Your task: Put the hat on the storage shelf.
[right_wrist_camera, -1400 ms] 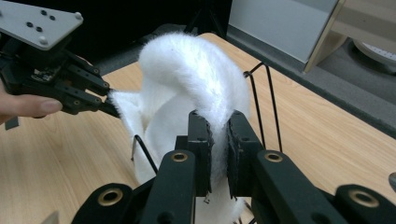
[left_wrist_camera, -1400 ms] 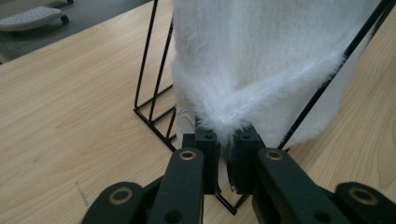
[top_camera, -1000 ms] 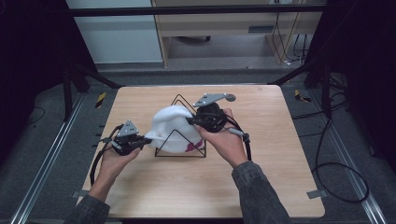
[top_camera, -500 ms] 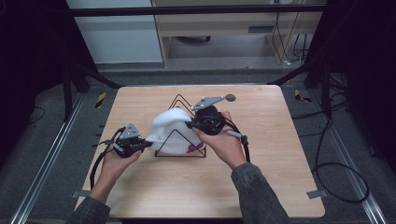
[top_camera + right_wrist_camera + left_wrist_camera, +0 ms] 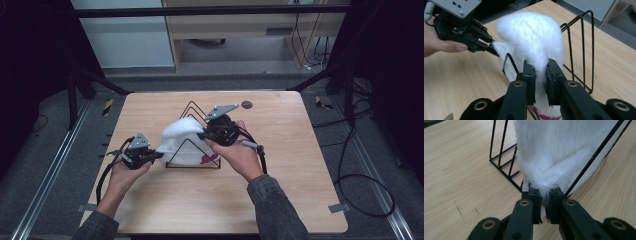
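Observation:
A white furry cloth (image 5: 181, 136) with a pink mark (image 5: 208, 159) on its lower edge hangs over a black wire rack (image 5: 192, 107) of triangular frames at the middle of the wooden table (image 5: 280, 165). My left gripper (image 5: 159, 155) is shut on the cloth's left edge, low beside the rack. In the left gripper view its jaws (image 5: 545, 192) pinch the fur (image 5: 559, 150) in front of the rack's wires (image 5: 501, 167). My right gripper (image 5: 202, 134) is shut on the cloth's right side. In the right gripper view the fur (image 5: 531, 32) bulges between its jaws (image 5: 541, 67), with the left gripper (image 5: 492, 50) beyond.
A small black disc (image 5: 246, 104) lies on the table behind the rack. Cables (image 5: 360, 185) trail on the dark floor to the right. Metal rails (image 5: 47, 175) run along the left side, and a low shelf (image 5: 235, 30) stands at the back.

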